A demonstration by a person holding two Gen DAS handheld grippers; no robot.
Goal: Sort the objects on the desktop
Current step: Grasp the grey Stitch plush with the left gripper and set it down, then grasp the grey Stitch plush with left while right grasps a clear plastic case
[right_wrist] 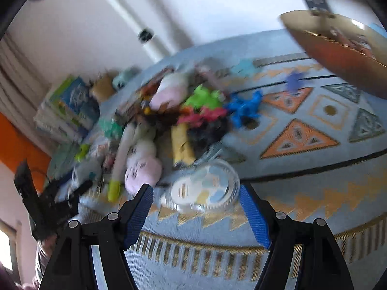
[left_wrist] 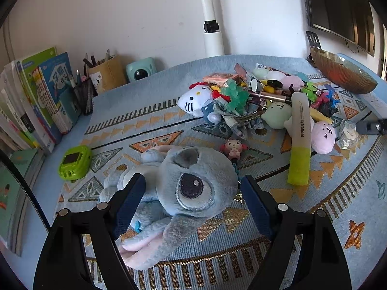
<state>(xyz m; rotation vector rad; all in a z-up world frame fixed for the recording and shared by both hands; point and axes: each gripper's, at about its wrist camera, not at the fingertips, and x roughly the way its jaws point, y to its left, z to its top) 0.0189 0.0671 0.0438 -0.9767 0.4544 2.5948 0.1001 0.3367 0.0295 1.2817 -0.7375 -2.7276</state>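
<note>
A grey-blue big-eyed plush (left_wrist: pixel 183 183) lies on its side on the patterned mat (left_wrist: pixel 314 217), between the fingers of my left gripper (left_wrist: pixel 192 177). The jaws stand wide and the right pad (left_wrist: pixel 254 200) is clear of the plush. In the blurred right wrist view, a clear round container (right_wrist: pixel 205 188) with pastel pieces rests on the mat between the fingers of my right gripper (right_wrist: pixel 195 187), which is open, with a gap at the left pad (right_wrist: pixel 140 212). The same container (left_wrist: pixel 348 133) shows at the right of the left wrist view, beside a right gripper finger (left_wrist: pixel 372 125).
A heap of toys (left_wrist: pixel 254 96) fills the back middle, with a Hello Kitty plush (left_wrist: pixel 196 99), a large highlighter (left_wrist: pixel 301 140) and a pink squishy (left_wrist: pixel 323 136). An amber bowl (left_wrist: pixel 343 72) sits at the back right. Books (left_wrist: pixel 36 101), a pen holder (left_wrist: pixel 106 72) and a green gadget (left_wrist: pixel 75 162) stand left.
</note>
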